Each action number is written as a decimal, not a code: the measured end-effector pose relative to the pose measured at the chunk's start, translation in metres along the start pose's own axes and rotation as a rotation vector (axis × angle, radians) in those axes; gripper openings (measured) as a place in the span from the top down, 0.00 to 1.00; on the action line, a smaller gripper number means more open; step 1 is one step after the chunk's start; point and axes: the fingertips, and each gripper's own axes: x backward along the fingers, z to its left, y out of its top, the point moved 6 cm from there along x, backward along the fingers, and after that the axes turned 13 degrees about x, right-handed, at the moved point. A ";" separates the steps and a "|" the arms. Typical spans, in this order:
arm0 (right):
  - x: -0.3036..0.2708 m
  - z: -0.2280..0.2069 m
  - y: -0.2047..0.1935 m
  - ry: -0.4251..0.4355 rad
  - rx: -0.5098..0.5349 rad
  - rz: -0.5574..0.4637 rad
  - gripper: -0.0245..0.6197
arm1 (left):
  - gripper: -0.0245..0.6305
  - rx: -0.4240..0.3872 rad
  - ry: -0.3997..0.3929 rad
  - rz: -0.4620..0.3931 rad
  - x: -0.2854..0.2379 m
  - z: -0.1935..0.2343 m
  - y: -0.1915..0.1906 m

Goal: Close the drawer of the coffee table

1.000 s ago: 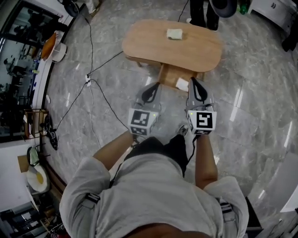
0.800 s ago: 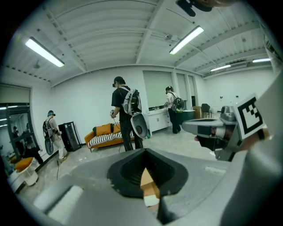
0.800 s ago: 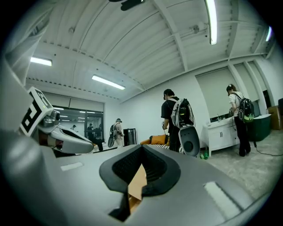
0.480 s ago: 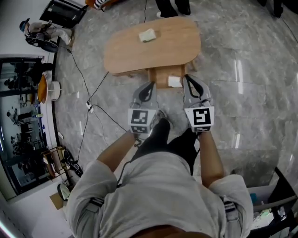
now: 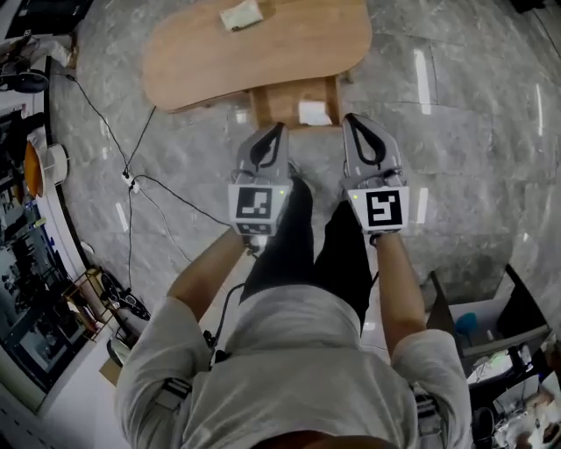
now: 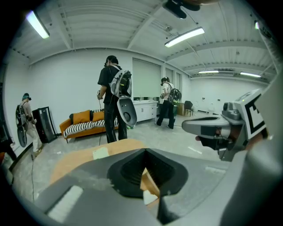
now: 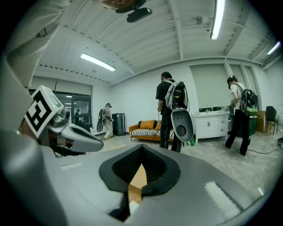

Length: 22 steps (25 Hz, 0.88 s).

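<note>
The drawer [image 5: 282,98] stands pulled out from under the worktop [image 5: 263,44], so closing has not begun. The left hand-held gripper [image 5: 273,140] and right hand-held gripper [image 5: 359,131], both with jaws pressed together and empty, sit just short of the drawer's front. The whole push remains.

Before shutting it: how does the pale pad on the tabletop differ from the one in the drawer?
The tabletop pad lies exposed on the coffee table; the drawer pad sits inside the open drawer. The tabletop pad lies skewed; the drawer pad lies square to the drawer's sides. Both are pale and roughly rectangular.
</note>
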 end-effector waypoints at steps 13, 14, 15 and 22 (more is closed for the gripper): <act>-0.056 0.056 -0.141 0.077 0.005 0.285 0.95 | 0.93 0.010 -0.061 0.142 -0.067 0.084 -0.132; -0.061 0.060 -0.146 0.088 0.009 0.299 0.95 | 0.93 0.016 -0.063 0.149 -0.071 0.088 -0.140; -0.066 0.065 -0.150 0.100 0.011 0.310 0.95 | 0.93 0.023 -0.065 0.158 -0.074 0.092 -0.147; -0.095 0.093 -0.171 0.152 0.027 0.380 0.95 | 0.93 0.026 -0.169 0.207 -0.086 0.106 -0.160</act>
